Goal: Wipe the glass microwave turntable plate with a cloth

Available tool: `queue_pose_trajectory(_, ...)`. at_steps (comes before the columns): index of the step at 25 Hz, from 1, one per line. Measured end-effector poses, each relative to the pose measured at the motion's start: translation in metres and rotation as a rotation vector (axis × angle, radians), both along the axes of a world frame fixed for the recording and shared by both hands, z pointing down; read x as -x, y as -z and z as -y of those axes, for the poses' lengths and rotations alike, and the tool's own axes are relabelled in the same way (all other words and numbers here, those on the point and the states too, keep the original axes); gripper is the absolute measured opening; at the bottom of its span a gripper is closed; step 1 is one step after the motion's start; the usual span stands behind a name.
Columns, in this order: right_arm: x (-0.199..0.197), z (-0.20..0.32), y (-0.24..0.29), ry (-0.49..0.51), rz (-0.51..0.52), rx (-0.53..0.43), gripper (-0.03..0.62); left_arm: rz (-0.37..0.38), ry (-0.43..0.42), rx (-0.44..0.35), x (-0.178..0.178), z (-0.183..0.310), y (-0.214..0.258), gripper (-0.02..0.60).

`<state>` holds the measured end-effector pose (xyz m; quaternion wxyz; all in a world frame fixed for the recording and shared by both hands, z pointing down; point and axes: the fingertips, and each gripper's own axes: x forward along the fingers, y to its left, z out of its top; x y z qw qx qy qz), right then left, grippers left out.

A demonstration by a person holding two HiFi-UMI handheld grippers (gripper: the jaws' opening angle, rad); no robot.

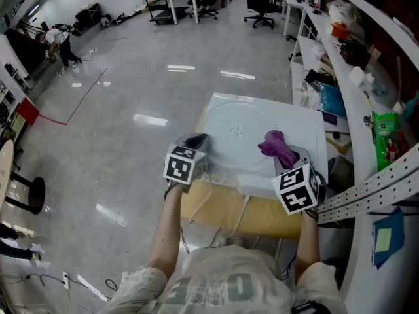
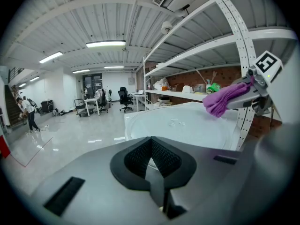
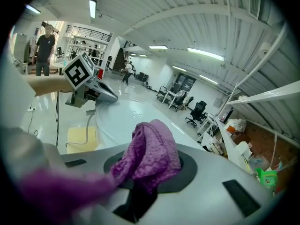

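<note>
The round clear glass turntable plate (image 1: 239, 131) lies flat on a white appliance top (image 1: 309, 124). My left gripper (image 1: 196, 150) sits at the plate's near left rim with its jaws closed on that rim; in the left gripper view the plate (image 2: 187, 125) spreads out just beyond the left gripper (image 2: 151, 161). My right gripper (image 1: 291, 162) is shut on a bunched purple cloth (image 1: 275, 146), held over the plate's near right edge. In the right gripper view the cloth (image 3: 152, 153) bulges out of the right gripper (image 3: 145, 182) and hides its fingertips.
The white appliance stands on a yellowish table (image 1: 262, 216) with cables hanging off its front. A white shelf rack (image 1: 366, 120) full of clutter runs close along the right. Shiny open floor (image 1: 131, 110) lies to the left; office chairs and desks are far behind.
</note>
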<state>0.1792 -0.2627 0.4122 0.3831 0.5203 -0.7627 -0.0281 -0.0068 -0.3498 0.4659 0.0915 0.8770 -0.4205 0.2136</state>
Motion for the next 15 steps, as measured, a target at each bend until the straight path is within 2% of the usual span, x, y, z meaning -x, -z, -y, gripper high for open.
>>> queue_pose_trajectory(3,0.0,0.003,0.006,0.001,0.006,-0.009,0.051,0.026,0.008,0.025,0.0,0.001,-0.002,0.002)
queue_pose_trajectory(6,0.0,0.004,0.012,-0.001,0.001,-0.022,0.051,0.033,0.008,-0.005,-0.003,0.002,0.008,0.002)
queue_pose_trajectory(8,0.0,0.003,0.017,-0.001,0.009,-0.034,0.051,-0.017,0.007,-0.048,-0.006,-0.001,0.028,0.002)
queue_pose_trajectory(11,0.001,0.0,0.027,-0.013,0.037,-0.064,0.051,-0.078,0.007,-0.155,-0.01,-0.009,0.077,0.002)
queue_pose_trajectory(15,0.006,-0.006,0.049,-0.036,0.15,-0.147,0.051,-0.184,-0.012,-0.287,-0.023,-0.039,0.137,0.002)
